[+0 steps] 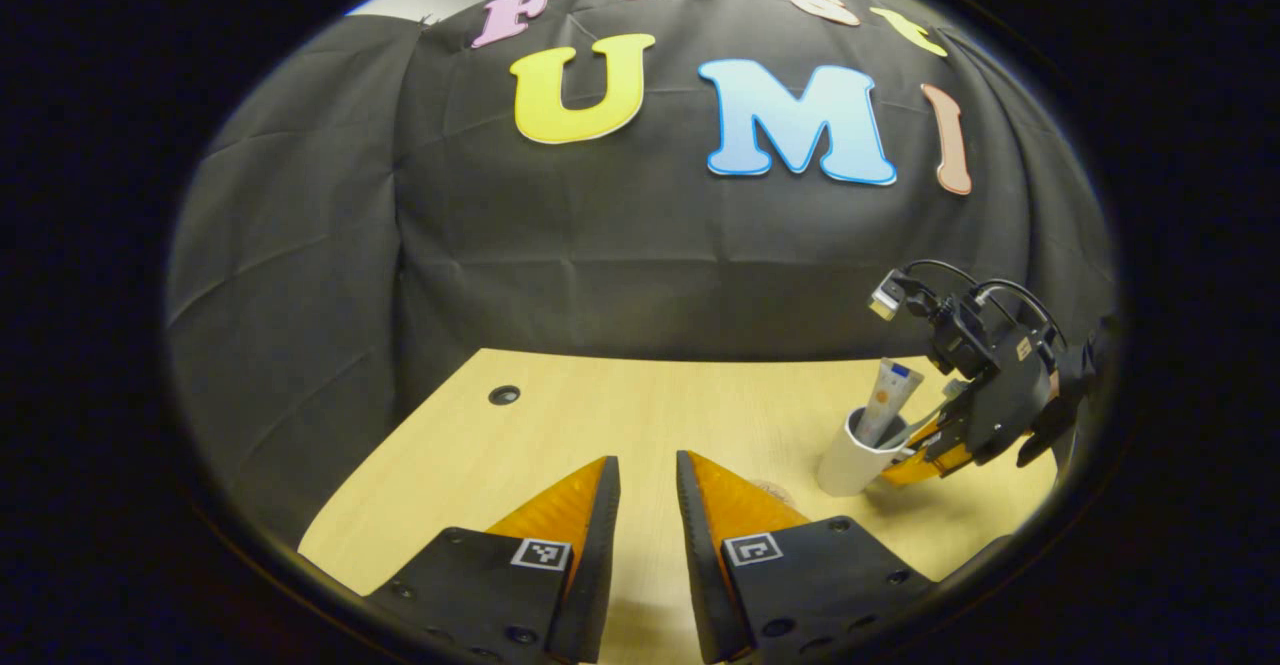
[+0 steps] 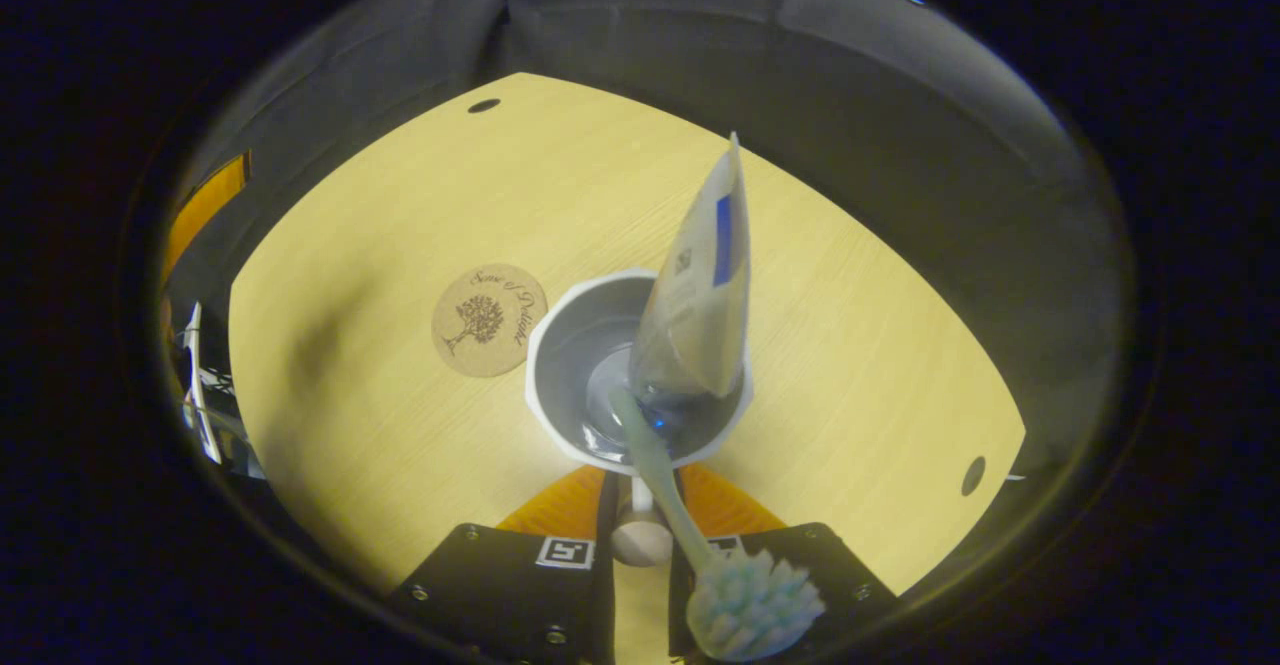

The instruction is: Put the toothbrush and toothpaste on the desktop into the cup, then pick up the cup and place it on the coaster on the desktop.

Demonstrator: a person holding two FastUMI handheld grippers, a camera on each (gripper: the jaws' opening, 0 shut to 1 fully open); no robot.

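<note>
A white cup [image 2: 545, 345] stands on the wooden desk with the toothpaste tube [image 2: 695, 295] upright in it. The pale green toothbrush [image 2: 655, 465] leans out of the cup, bristles toward the camera. My right gripper [image 2: 640, 495] is shut on the cup's handle [image 2: 640, 537]. The round cork coaster [image 2: 489, 320] lies just left of the cup. In the left gripper view the cup [image 1: 850, 465], the tube [image 1: 887, 400] and the right gripper [image 1: 935, 450] sit at the far right. My left gripper [image 1: 648, 475] hovers over the desk, fingers slightly apart and holding nothing.
The desk [image 2: 400, 195] has cable holes [image 2: 484, 105] at the far corner and at the right edge [image 2: 973, 475]. An edge of the coaster [image 1: 772, 490] peeks out behind my left gripper's right finger. Black cloth walls close in the desk's far sides.
</note>
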